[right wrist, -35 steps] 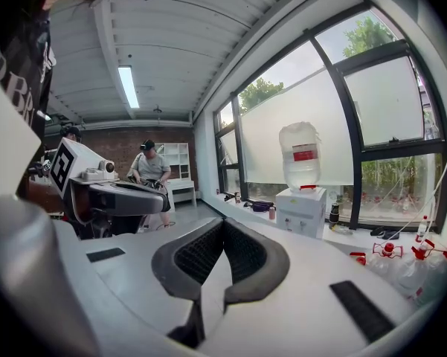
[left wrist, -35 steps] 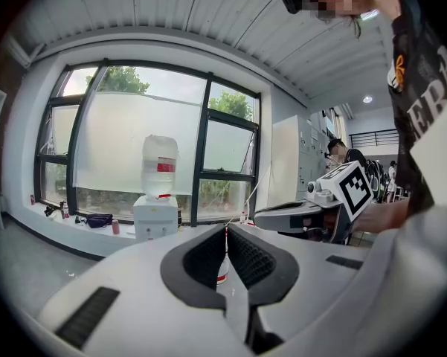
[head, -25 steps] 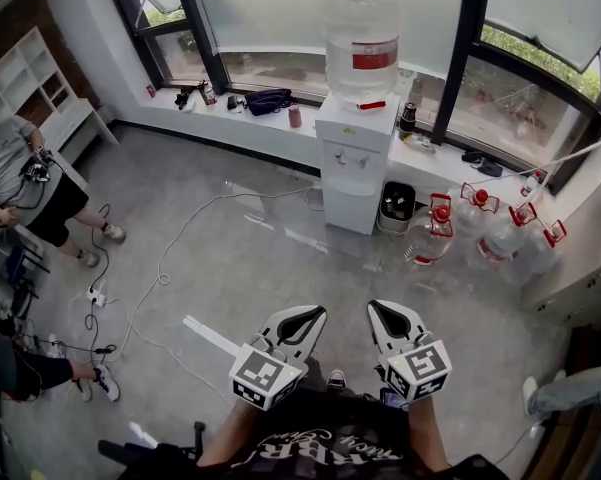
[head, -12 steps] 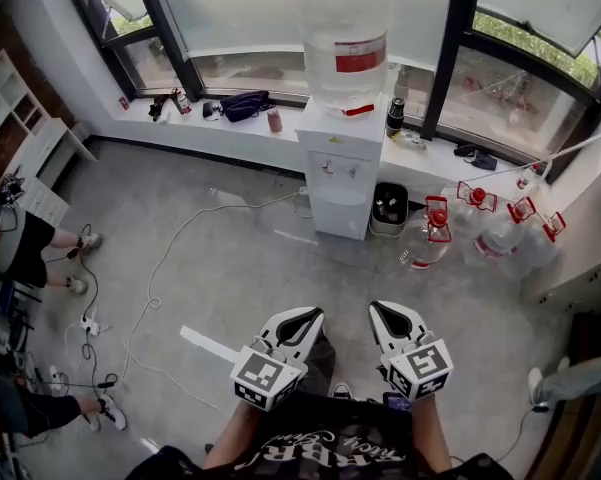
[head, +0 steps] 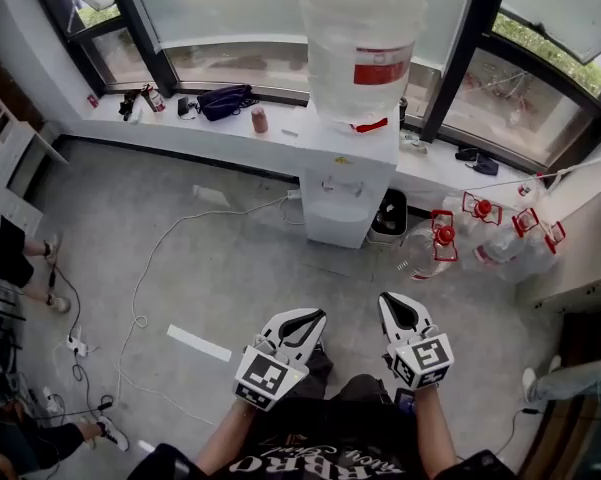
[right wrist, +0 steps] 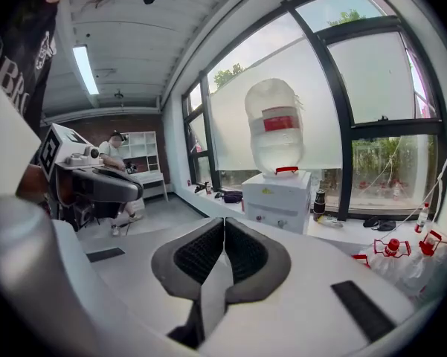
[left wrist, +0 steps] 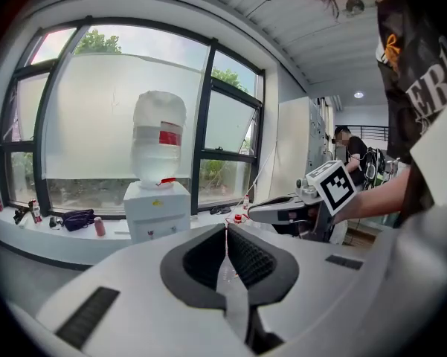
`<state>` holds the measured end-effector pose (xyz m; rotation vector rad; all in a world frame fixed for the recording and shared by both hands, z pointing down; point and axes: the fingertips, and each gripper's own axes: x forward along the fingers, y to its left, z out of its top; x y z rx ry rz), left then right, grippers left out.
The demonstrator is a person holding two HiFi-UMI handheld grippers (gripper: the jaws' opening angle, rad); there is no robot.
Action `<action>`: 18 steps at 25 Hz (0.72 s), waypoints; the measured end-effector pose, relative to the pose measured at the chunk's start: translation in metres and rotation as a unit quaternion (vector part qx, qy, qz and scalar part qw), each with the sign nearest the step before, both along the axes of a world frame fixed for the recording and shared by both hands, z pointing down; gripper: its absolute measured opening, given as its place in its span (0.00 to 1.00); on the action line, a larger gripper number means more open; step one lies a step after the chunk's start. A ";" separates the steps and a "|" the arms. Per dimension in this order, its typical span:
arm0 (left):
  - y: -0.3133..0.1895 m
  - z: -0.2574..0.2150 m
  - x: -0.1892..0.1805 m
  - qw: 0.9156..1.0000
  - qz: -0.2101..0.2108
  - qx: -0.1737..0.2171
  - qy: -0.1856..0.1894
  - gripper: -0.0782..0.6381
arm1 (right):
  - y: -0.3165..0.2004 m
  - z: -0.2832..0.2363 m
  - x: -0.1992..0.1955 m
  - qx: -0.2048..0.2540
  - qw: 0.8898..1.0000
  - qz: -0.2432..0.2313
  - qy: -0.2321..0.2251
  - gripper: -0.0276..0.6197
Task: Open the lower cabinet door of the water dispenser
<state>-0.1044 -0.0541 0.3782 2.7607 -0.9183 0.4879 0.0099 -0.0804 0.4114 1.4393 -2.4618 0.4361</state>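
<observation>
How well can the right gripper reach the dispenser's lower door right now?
Probably not yet: only open floor lies between them, nothing blocking, but the right gripper, jaws shut, hangs well short of the water dispenser and its closed lower door.

The head view looks steeply down from above the person onto the floor [head: 220, 278], with the left gripper [head: 304, 316] and right gripper [head: 396, 304] near its bottom edge. Each gripper view sits low behind its own jaws, facing roughly level toward the windows [left wrist: 104, 110]. All three share the water dispenser [head: 346, 190], still some way off. Each gripper view also catches the other gripper at its side.
</observation>
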 end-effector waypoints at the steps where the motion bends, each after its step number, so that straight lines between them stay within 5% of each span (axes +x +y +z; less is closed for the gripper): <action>1: -0.010 0.006 -0.003 1.000 0.005 -0.001 -0.005 0.14 | -0.013 0.009 0.000 -0.004 1.000 0.004 0.004 0.07; 9: -0.054 0.052 0.000 0.999 0.024 -0.038 0.002 0.14 | -0.089 0.086 0.014 -0.041 0.998 -0.004 0.051 0.08; 18: -0.118 0.107 0.046 0.998 0.021 -0.062 -0.003 0.14 | -0.171 0.201 0.072 -0.093 0.991 -0.025 0.089 0.15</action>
